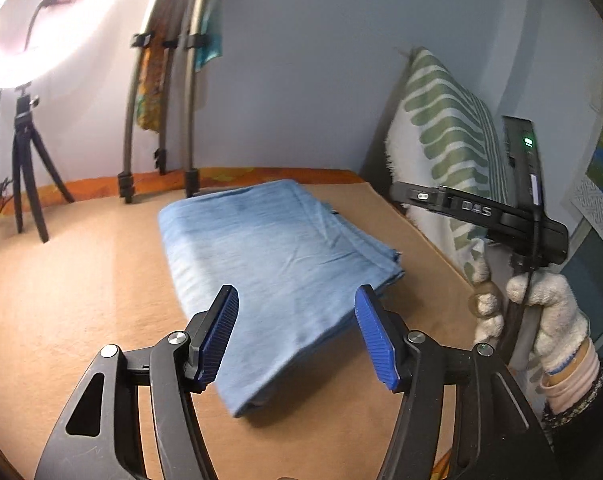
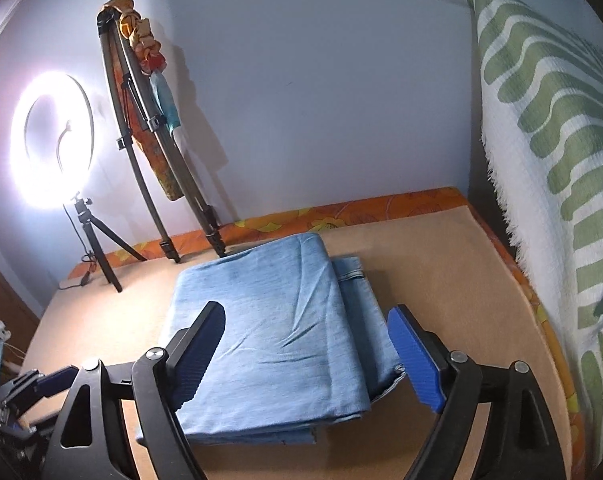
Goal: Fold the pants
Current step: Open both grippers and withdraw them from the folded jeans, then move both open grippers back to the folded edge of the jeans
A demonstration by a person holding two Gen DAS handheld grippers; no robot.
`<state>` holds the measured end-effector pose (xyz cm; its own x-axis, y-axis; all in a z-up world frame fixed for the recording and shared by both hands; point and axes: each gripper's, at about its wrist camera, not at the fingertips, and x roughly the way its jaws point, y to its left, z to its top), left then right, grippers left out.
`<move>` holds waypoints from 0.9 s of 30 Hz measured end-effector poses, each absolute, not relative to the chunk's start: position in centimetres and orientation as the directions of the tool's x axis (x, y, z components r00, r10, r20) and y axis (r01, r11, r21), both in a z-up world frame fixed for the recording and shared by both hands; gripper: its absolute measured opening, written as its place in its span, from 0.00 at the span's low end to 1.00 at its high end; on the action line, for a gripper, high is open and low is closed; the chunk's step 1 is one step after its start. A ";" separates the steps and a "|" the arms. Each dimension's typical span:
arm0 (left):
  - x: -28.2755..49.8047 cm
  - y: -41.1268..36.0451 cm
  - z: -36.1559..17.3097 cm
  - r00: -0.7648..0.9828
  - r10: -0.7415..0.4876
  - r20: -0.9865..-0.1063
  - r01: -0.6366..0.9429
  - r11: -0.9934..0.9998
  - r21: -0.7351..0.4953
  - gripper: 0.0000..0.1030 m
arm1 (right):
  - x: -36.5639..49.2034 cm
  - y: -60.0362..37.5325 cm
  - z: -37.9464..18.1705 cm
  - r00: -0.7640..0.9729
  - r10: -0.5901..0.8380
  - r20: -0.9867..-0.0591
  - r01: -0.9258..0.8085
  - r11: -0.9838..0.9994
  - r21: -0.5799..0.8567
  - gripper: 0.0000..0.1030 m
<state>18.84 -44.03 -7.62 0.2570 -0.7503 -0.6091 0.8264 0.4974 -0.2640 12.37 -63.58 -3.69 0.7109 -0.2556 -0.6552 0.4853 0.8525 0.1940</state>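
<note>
I have the light blue pants (image 1: 277, 264) folded into a thick rectangle in the middle of the tan surface (image 1: 81, 300), layered edges stacked along the right side. My left gripper (image 1: 297, 332) hovers above the near end of the bundle with its blue pads spread wide and nothing between them. My right gripper (image 2: 305, 356) hangs over the same bundle, its jaws likewise parted and empty, the cloth showing through the gap.

In the left wrist view, the gloved right hand (image 1: 541, 312) grips the black handle of the other tool, just off the right edge of the surface. A green-and-white patterned pillow (image 2: 549, 160) stands upright along that right side, close to the pants. At the back left, a lit ring light (image 2: 55, 140) sits on a small black tripod (image 2: 97, 248). Beside it, a tall folded tripod (image 2: 153, 152) leans against the pale wall (image 2: 321, 80), with colourful cloth tied to it. An orange floral border (image 2: 341, 212) runs along the far edge.
</note>
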 end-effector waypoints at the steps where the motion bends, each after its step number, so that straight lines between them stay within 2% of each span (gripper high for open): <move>1: 19.4 -43.8 -7.9 0.262 -0.746 -0.612 0.818 0.508 -0.270 0.58 | 12.3 -63.5 -3.7 0.712 -0.266 -0.650 0.483 0.857 0.179 0.83; 3: 20.6 -43.4 -8.6 0.268 -0.738 -0.619 0.800 0.529 -0.283 0.58 | 12.2 -63.6 -3.5 0.714 -0.281 -0.641 0.479 0.864 0.155 0.87; 6: 22.5 -42.9 -9.5 0.260 -0.731 -0.630 0.764 0.555 -0.329 0.59 | 12.0 -64.2 -3.3 0.715 -0.297 -0.633 0.485 0.863 0.143 1.00; 11: 24.8 -43.0 -11.2 0.246 -0.711 -0.659 0.718 0.590 -0.369 0.59 | 12.1 -65.3 -3.1 0.705 -0.287 -0.649 0.495 0.854 0.160 1.00; 16: 26.3 -42.8 -12.7 0.215 -0.705 -0.675 0.664 0.613 -0.429 0.59 | 13.5 -65.7 -3.9 0.661 -0.273 -0.699 0.484 0.867 0.118 1.00; 21: 27.6 -42.5 -13.9 0.184 -0.704 -0.686 0.605 0.631 -0.486 0.59 | 14.5 -67.0 -5.4 0.622 -0.213 -0.754 0.478 0.866 0.149 1.00; 27: 28.0 -42.7 -14.8 0.179 -0.690 -0.701 0.587 0.647 -0.487 0.59 | 15.2 -68.4 -6.8 0.580 -0.192 -0.792 0.461 0.878 0.125 1.00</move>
